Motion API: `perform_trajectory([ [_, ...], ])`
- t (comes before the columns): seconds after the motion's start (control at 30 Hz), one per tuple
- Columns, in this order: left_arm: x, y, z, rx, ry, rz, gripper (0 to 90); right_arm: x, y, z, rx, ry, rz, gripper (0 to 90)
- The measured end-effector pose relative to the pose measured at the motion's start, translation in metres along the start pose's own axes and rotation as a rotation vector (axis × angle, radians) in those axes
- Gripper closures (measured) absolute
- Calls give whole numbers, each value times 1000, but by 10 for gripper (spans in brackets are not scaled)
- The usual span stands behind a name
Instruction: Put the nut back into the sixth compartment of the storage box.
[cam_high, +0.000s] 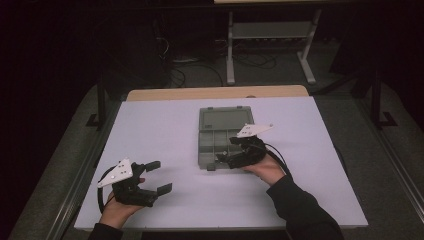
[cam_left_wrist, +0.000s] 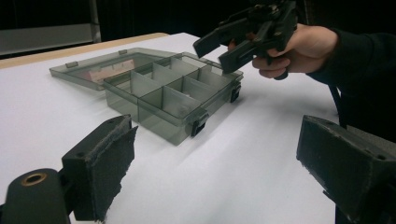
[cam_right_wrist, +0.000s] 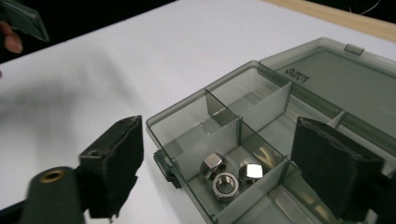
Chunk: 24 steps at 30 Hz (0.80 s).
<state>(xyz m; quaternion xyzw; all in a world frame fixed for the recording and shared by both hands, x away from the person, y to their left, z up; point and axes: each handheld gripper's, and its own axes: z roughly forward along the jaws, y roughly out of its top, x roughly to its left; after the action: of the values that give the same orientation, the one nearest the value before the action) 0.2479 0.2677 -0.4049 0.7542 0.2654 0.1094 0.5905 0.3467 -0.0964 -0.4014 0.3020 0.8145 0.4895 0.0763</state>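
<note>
Three nuts (cam_right_wrist: 226, 175): in a near-edge compartment of the open box (cam_high: 210, 150)
Right gripper (cam_right_wrist: 215, 158): jaws spread above nuts, holding nothing
Left gripper (cam_high: 159, 177): jaws spread, holding nothing

Three nuts (cam_right_wrist: 228, 175) lie in the box's (cam_right_wrist: 187, 122) front compartment.

box (cam_high: 215, 145): smoky grey see-through plastic organiser, lid swung fully open and lying flat behind the tray; thin dividers split the tray into compartments; two dark latches on the front wall.
box place: flat on the white table, middle of the far half, front toward the person.
nuts (cam_right_wrist: 227, 177): three shiny steel hex nuts, huddled and touching, one with its hole facing up.
nuts place: one compartment in the box's front row, near a latch.
</note>
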Motion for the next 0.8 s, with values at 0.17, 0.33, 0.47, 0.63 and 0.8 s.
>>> perform_trajectory([
  [0.17,0,0,-1,-7,-1,-2,106,3,1,-10,-38,-15,-6,129],
  [0.33,-1,0,-1,-11,3,-11,106,5,1,-25,-79,-19,-19,122],
  [0.47,0,0,-2,-9,7,-14,106,7,0,-37,-101,-26,-18,118],
  [0.63,0,0,-2,-8,7,-8,106,7,-5,-52,-133,-39,-17,114],
  [0.8,0,0,-3,-8,6,-6,106,6,-12,-70,-170,-59,-17,107],
])
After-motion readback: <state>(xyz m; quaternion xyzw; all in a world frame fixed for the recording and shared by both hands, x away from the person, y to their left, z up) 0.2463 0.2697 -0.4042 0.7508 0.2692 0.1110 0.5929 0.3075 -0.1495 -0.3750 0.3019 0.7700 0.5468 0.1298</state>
